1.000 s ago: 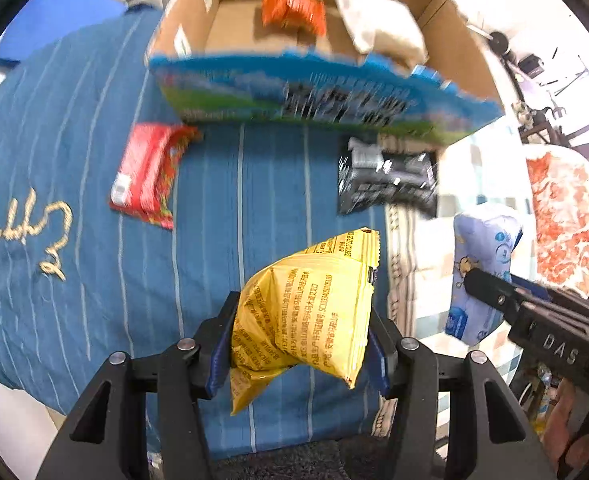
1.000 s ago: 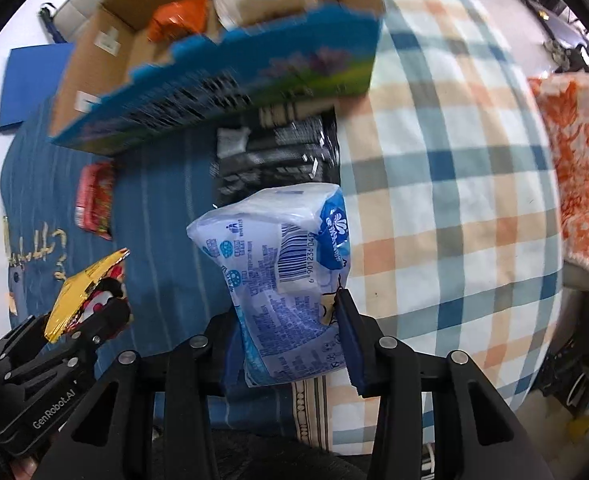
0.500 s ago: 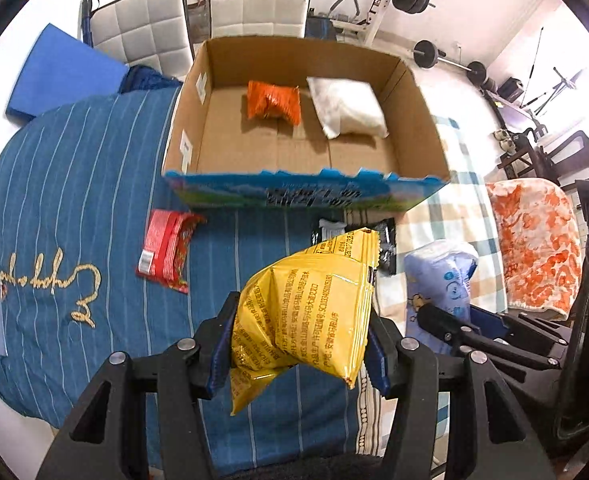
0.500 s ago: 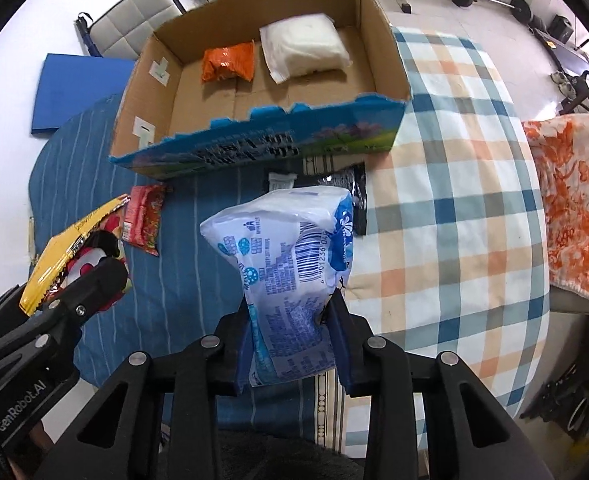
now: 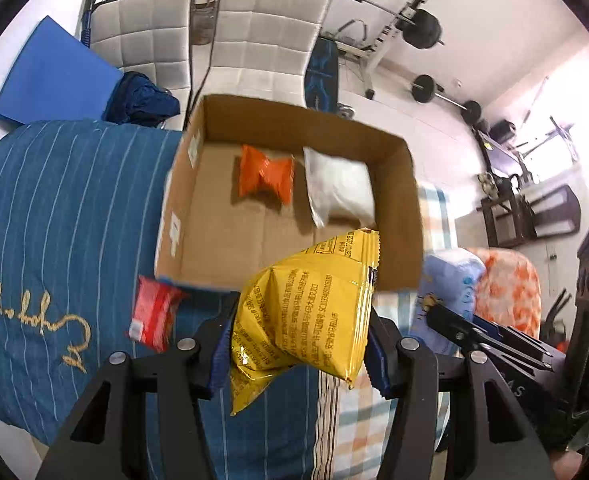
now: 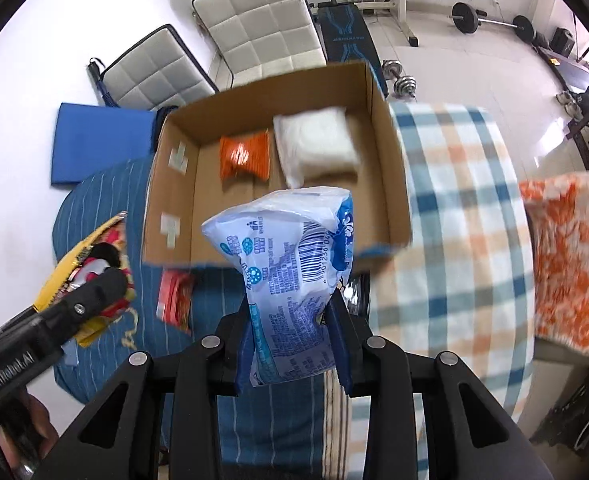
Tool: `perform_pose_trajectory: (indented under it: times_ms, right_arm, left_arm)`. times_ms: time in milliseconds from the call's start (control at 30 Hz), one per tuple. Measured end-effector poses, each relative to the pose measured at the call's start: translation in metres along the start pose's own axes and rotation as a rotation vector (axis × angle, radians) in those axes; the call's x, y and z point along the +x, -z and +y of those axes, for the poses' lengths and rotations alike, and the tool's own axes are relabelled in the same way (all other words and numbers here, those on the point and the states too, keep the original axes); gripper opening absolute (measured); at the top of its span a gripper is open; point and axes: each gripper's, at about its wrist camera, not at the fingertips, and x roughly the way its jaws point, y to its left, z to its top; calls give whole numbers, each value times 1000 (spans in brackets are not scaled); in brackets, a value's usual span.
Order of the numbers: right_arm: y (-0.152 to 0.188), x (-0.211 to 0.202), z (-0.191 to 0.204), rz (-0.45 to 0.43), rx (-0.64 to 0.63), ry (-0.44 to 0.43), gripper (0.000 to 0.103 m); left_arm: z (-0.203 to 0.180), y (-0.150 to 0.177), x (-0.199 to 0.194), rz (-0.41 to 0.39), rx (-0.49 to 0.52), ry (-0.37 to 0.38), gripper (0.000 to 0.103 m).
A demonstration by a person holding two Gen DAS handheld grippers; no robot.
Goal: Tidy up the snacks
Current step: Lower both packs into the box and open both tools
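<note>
Two snack bags held up over a cardboard box

On the left, a red packet [image 5: 153, 311] lies on the blue striped cloth [image 5: 62, 216], just beside the cardboard box [image 5: 182, 196]. Inside the box sit an orange packet [image 5: 265, 174] and a white bag [image 5: 340, 186]. The left gripper [image 5: 300, 344] pinches a yellow bag [image 5: 310, 312]. The right gripper [image 6: 292, 344] squeezes a blue and white bag [image 6: 290, 264]. A checked cloth [image 6: 454, 200] covers the right side. Behind stand two white chairs [image 5: 262, 40], and weights [image 6: 490, 22] lie on the floor.
</note>
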Motion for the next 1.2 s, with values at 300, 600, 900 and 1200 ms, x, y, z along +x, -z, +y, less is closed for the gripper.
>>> perform_pose_trajectory:
  times_ms: [300, 600, 900, 1200]
  right_arm:
    - [-80, 70, -10, 105, 13, 74, 35]
    - [-105, 165, -30, 236, 61, 146, 35]
    - [-111, 200, -29, 282, 42, 184, 37]
    - [-114, 201, -18, 304, 0, 174, 63]
  left_arm:
    - [29, -81, 57, 83, -118, -53, 52]
    - [46, -134, 141, 196, -158, -139, 52]
    - [56, -169, 188, 242, -147, -198, 54]
    - [63, -173, 176, 221, -168, -163, 72]
